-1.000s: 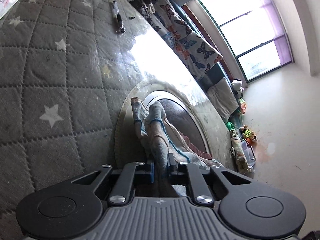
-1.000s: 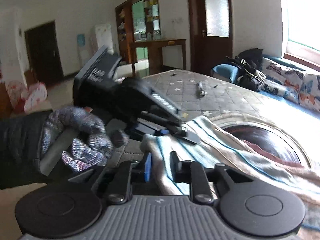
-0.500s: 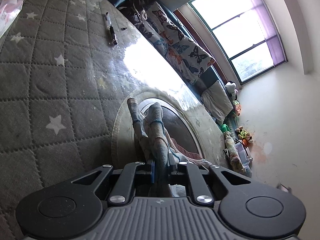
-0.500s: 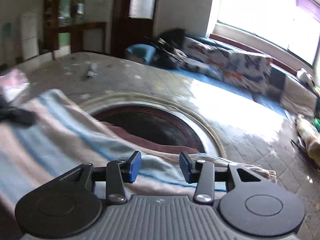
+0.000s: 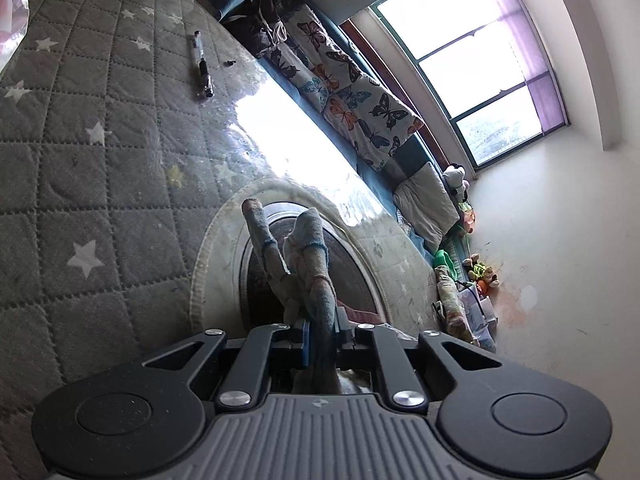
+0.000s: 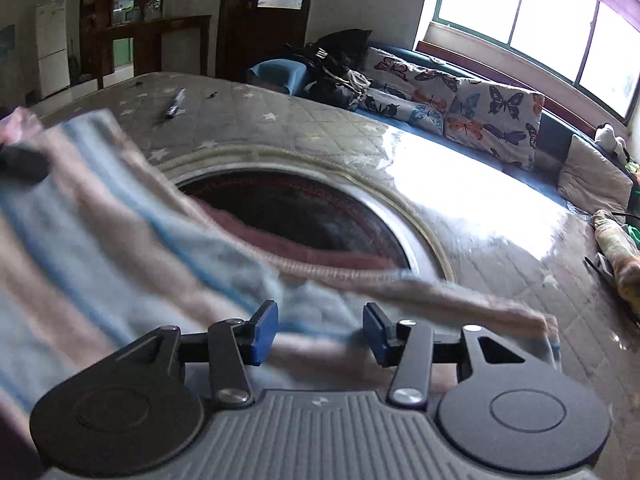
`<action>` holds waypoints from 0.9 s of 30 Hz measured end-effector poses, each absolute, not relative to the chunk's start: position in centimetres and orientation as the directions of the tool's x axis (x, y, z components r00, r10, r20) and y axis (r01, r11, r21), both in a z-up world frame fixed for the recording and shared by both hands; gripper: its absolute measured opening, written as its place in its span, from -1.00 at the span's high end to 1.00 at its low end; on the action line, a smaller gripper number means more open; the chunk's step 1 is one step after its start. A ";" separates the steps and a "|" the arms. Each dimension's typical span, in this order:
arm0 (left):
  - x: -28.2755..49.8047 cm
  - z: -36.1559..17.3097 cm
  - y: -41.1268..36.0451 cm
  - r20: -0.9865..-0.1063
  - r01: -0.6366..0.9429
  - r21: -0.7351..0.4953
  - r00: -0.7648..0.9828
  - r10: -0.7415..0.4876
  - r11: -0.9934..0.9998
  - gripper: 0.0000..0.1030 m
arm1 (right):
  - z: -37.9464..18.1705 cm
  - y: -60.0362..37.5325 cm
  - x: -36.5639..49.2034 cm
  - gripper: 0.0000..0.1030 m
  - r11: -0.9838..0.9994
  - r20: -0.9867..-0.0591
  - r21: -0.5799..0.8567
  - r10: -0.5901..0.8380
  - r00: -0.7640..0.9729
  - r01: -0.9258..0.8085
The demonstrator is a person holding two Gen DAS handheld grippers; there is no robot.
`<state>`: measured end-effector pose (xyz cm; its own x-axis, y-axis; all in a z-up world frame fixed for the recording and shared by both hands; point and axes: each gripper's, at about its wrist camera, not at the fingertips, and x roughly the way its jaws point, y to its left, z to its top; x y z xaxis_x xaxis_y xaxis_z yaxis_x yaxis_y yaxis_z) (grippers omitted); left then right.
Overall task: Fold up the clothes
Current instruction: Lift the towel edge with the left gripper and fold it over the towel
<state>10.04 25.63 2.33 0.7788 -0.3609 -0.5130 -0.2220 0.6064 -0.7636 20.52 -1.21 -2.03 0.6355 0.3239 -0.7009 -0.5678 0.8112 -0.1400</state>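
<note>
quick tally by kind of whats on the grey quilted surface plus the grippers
striped towel: 1
pen: 1
left gripper, shut on the towel: 1
right gripper, jaws just opened, pads clear of the towel: 1
Total: 4

left tool [image 5: 322, 336] clamped on striped cloth [image 5: 308, 264] | above quilted table cover [image 5: 100, 168]

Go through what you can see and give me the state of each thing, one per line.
Striped towel: bunched at one end, spread and draped across the table.
Left gripper: shut on the striped towel.
Right gripper: open, jaws just opening, cloth beneath, not pinched.
Pen: lying flat on the quilted cover.
Door: closed.
</note>
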 end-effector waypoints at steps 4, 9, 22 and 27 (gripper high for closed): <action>10.4 3.1 25.1 -0.506 -0.215 -0.766 0.783 -0.362 0.606 0.77 | -1.9 -2.3 17.7 -0.03 0.811 -0.705 -0.112 0.342 0.621 -0.574; 10.9 4.4 24.0 -0.497 -0.201 -0.766 0.788 -0.364 0.610 0.77 | -1.6 -3.7 14.0 -0.05 0.811 -0.696 -0.101 0.357 0.623 -0.577; 14.3 9.1 16.3 -0.491 -0.145 -0.744 0.781 -0.387 0.652 0.77 | 1.2 -10.0 9.9 -0.20 0.833 -0.629 -0.080 0.384 0.676 -0.548; 17.0 9.5 11.6 -0.520 -0.123 -0.711 0.755 -0.400 0.692 0.77 | 2.1 -14.6 10.3 -0.20 0.883 -0.589 -0.038 0.358 0.725 -0.468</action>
